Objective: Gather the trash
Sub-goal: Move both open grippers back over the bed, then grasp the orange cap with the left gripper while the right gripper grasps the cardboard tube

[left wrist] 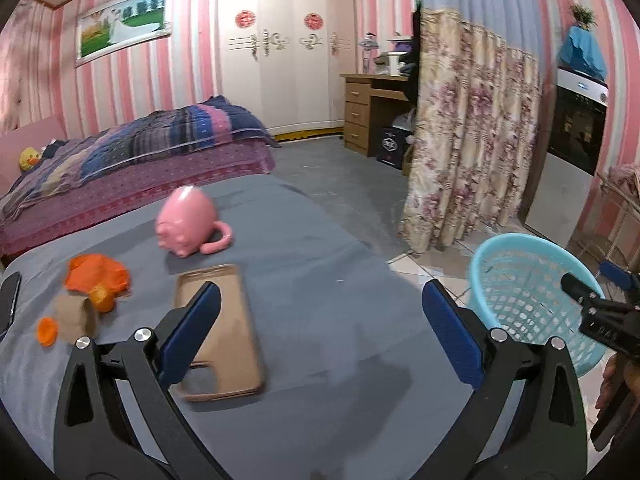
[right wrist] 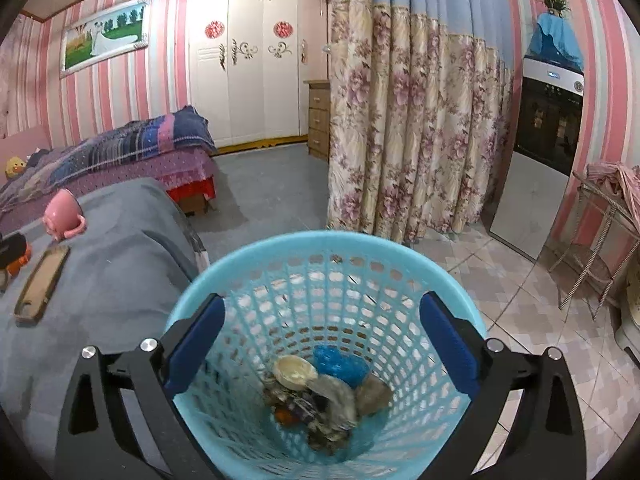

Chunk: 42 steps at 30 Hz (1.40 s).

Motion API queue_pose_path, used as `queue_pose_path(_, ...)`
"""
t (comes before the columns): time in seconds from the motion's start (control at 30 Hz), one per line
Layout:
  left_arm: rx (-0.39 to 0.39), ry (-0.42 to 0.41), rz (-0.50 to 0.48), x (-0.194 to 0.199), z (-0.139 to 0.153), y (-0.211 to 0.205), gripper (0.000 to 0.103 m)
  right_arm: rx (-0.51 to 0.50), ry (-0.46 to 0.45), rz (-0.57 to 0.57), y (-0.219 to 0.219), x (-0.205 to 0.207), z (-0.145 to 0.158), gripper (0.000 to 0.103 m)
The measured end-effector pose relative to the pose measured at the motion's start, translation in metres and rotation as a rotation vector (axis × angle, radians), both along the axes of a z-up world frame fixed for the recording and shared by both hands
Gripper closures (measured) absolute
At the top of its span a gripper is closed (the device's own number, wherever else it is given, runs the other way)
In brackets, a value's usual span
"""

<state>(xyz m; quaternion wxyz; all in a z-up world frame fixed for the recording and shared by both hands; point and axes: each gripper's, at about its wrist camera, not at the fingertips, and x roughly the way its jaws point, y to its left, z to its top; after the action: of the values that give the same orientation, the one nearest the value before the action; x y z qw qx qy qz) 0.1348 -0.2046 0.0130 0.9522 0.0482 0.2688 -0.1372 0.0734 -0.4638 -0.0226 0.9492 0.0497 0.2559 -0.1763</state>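
Trash items, orange crumpled plastic wrapper (left wrist: 98,274) with brown cardboard scrap (left wrist: 76,314) and small orange cap-like piece (left wrist: 47,330), lying near the left edge of the grey cloth-covered table (left wrist: 320,240).

Handling, judged: all light; wrapper soft and crushable, best pinched across its bunched middle; cardboard thin and fairly stiff, taken by a raised edge; small piece possibly slippery. Left gripper (left wrist: 320,300): jaws spread wide, empty, pointing down at the table; the trash sits well off to their left, outside the gap, with a tan phone case (left wrist: 224,332) partly under the left finger. Right gripper (right wrist: 322,312): jaws wide apart, nothing between the pads, hanging over the light blue perforated plastic basket (right wrist: 192,292), which stands on the tiled floor just beside the table's right edge and holds mixed trash (right wrist: 320,392) at its bottom. Pink pig-shaped mug (left wrist: 188,222): not trash, judged; it rests farther back on the table.
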Motion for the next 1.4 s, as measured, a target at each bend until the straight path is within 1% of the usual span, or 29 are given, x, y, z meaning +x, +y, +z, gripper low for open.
queue_pose_path(0.13, -0.008, 0.001, 0.048, 0.003, 0.006, 0.037, 0.006, 0.007, -0.038, 0.037, 0.025, 0.004, 0.01, 0.007)
queue_pose_path(0.3, 0.01, -0.01, 0.133, 0.011, 0.013, 0.089, 0.006, 0.012, -0.063, 0.103, 0.06, 0.016, 0.021, 0.006)
queue_pose_path(0.33, 0.02, -0.012, 0.152, 0.013, 0.012, 0.099, 0.006, 0.007, -0.066, 0.129, 0.073, 0.022, 0.024, 0.006)
queue_pose_path(0.4, 0.036, -0.01, 0.186, 0.017, 0.009, 0.12, 0.006, -0.001, -0.064, 0.157, 0.087, 0.027, 0.027, 0.006)
queue_pose_path(0.57, 0.039, 0.019, 0.255, 0.028, 0.001, 0.172, 0.006, -0.009, -0.034, 0.248, 0.134, 0.049, 0.022, 0.006)
queue_pose_path(0.67, 0.049, 0.008, 0.306, 0.031, 0.0, 0.211, 0.006, -0.011, -0.018, 0.308, 0.164, 0.062, 0.019, 0.006)
queue_pose_path(0.73, 0.057, 0.024, 0.358, 0.035, -0.006, 0.236, 0.006, -0.015, -0.008, 0.339, 0.181, 0.071, 0.018, 0.006)
queue_pose_path(0.77, 0.053, 0.032, 0.375, 0.037, -0.008, 0.245, 0.006, -0.017, -0.003, 0.353, 0.19, 0.077, 0.017, 0.006)
queue_pose_path(0.83, 0.02, 0.07, 0.43, 0.044, -0.016, 0.273, 0.006, -0.015, 0.005, 0.38, 0.21, 0.088, 0.017, 0.006)
queue_pose_path(0.93, -0.013, 0.11, 0.472, 0.05, -0.026, 0.3, 0.006, -0.006, -0.001, 0.418, 0.238, 0.101, 0.016, 0.006)
queue_pose_path(1.0, -0.018, 0.133, 0.485, 0.056, -0.032, 0.311, 0.006, -0.005, -0.002, 0.439, 0.255, 0.108, 0.014, 0.006)
queue_pose_path(1.07, -0.045, 0.185, 0.461, 0.063, -0.044, 0.322, 0.006, 0.0, 0.003, 0.453, 0.268, 0.116, 0.011, 0.006)
queue_pose_path(1.1, -0.05, 0.198, 0.454, 0.065, -0.048, 0.325, 0.006, 0.007, 0.005, 0.459, 0.274, 0.119, 0.009, 0.006)
queue_pose_path(1.2, -0.035, 0.238, 0.457, 0.073, -0.06, 0.329, 0.006, 0.019, 0.015, 0.47, 0.284, 0.125, 0.001, 0.006)
queue_pose_path(1.3, -0.077, 0.279, 0.452, 0.081, -0.067, 0.334, 0.006, 0.01, 0.049, 0.476, 0.289, 0.13, -0.009, 0.006)
queue_pose_path(1.37, -0.076, 0.308, 0.454, 0.088, -0.072, 0.335, 0.009, 0.016, 0.059, 0.475, 0.29, 0.132, -0.01, 0.006)
queue_pose_path(1.4, -0.079, 0.315, 0.449, 0.089, -0.074, 0.334, 0.015, 0.016, 0.058, 0.474, 0.29, 0.132, -0.01, 0.006)
